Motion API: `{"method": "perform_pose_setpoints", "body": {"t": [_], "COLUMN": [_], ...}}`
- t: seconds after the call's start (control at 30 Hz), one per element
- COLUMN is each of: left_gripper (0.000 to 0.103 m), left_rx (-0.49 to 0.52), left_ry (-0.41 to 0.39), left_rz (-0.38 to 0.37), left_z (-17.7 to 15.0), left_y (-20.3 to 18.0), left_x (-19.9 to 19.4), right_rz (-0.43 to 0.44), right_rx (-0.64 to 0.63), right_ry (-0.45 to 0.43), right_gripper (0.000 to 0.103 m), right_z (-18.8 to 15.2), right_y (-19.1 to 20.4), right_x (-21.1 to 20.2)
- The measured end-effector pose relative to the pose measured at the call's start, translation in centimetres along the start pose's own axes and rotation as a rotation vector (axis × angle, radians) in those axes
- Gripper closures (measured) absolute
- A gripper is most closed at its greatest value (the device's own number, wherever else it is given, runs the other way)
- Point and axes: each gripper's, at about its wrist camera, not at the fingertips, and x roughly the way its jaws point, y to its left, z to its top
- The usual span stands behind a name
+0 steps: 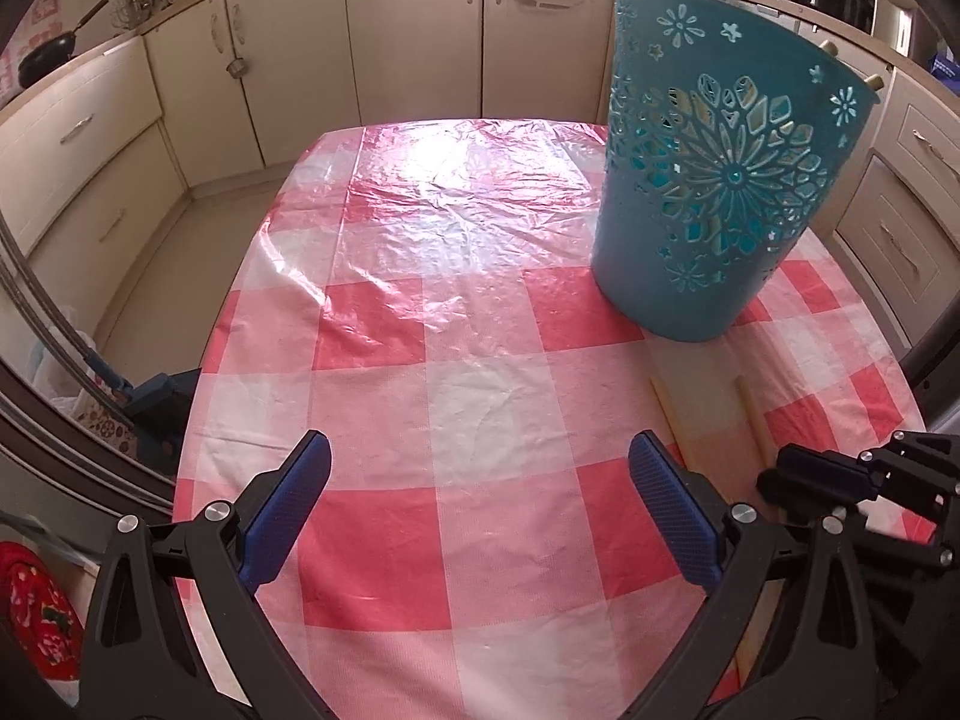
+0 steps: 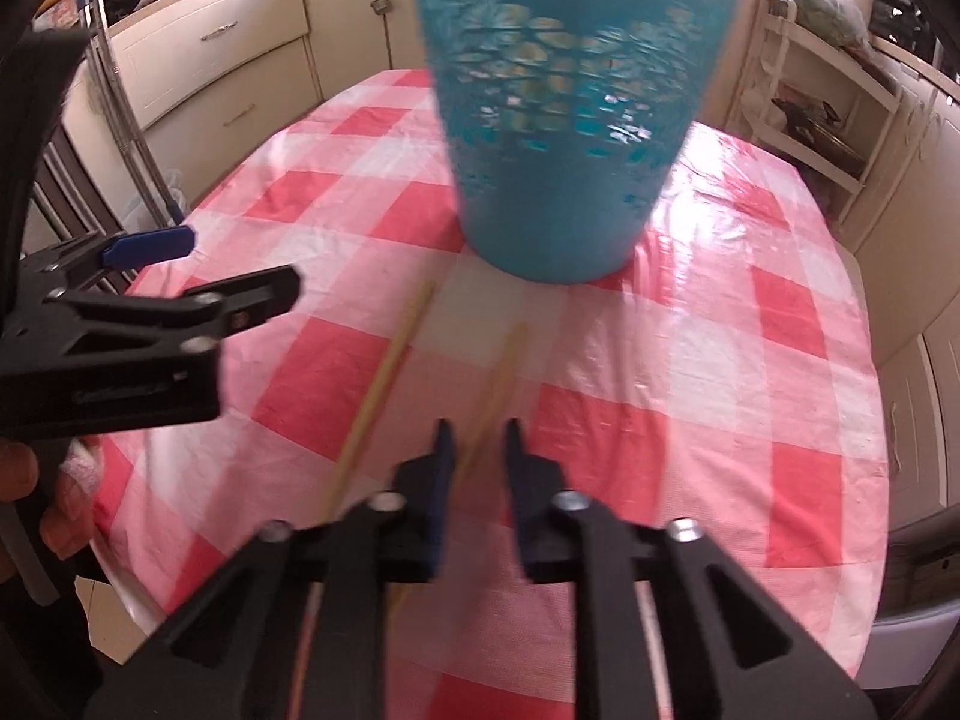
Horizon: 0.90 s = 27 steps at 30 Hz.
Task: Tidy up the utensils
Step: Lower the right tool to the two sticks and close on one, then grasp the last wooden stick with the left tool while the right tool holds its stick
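A teal cut-out basket [image 1: 714,180] stands on the red-and-white checked tablecloth [image 1: 468,360]; it also fills the top of the right wrist view [image 2: 570,108]. Two thin wooden sticks [image 1: 753,414] lie on the cloth in front of it, also seen in the right wrist view [image 2: 384,384]. My left gripper [image 1: 480,498] is open and empty above the cloth. My right gripper [image 2: 478,450] has its jaws nearly closed around one stick [image 2: 501,378]; whether they grip it is blurred. It also shows in the left wrist view [image 1: 840,480].
Cream kitchen cabinets [image 1: 414,30] surround the table. A black pan [image 1: 48,54] sits on the counter at the left. A white shelf rack [image 2: 816,102] stands right of the table. The left gripper [image 2: 150,306] shows at the left of the right wrist view.
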Motion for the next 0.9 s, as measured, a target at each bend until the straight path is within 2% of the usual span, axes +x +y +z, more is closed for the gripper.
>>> {"method": "perform_pose_setpoints", "body": {"t": [0.2,0.4,0.5,0.63,0.7,0.73,0.77,0.9], "left_gripper": [0.009,0.022,0.029,0.046,0.061,0.081,0.096,0.099], "left_rx": [0.060,0.071,0.081,0.061,0.064,0.064,0.062,0.099], "left_ry": [0.028,0.078,0.093,0.107,0.101,0.100,0.104,0.114], "left_rz": [-0.069,-0.096,-0.082,-0.032,-0.028,-0.030,-0.043,-0.075], "left_z": [-0.9,-0.7,-0.2,0.2,0.3,0.4,0.5,0.2], "left_y": [-2.8,-6.1,-7.6,-7.9,-8.0,-7.8,-7.8,-7.9], "left_x": [-0.5,0.6,1.2,2.1,2.1,2.2,2.1,1.8], "right_rz": [0.010,0.061,0.081,0.101,0.108,0.111,0.113,0.124], "right_rx": [0.108,0.155,0.176,0.188,0.194,0.196,0.198,0.209], "right_ry": [-0.013,-0.033,-0.036,-0.037,-0.037,-0.037,-0.037,-0.035], "right_gripper": [0.098,0.098,0.098,0.098,0.098,0.098,0.098,0.098], "right_z": [-0.9,-1.3,-1.4,-1.5,-1.5,-1.5,-1.5,-1.4], "right_y": [-4.1,-5.1,-5.7,-6.1,-6.2,-6.3,-6.3,-6.4], "right_x": [-0.6,-0.7,-0.8,-0.8,-0.8,-0.8,-0.8,-0.7]}}
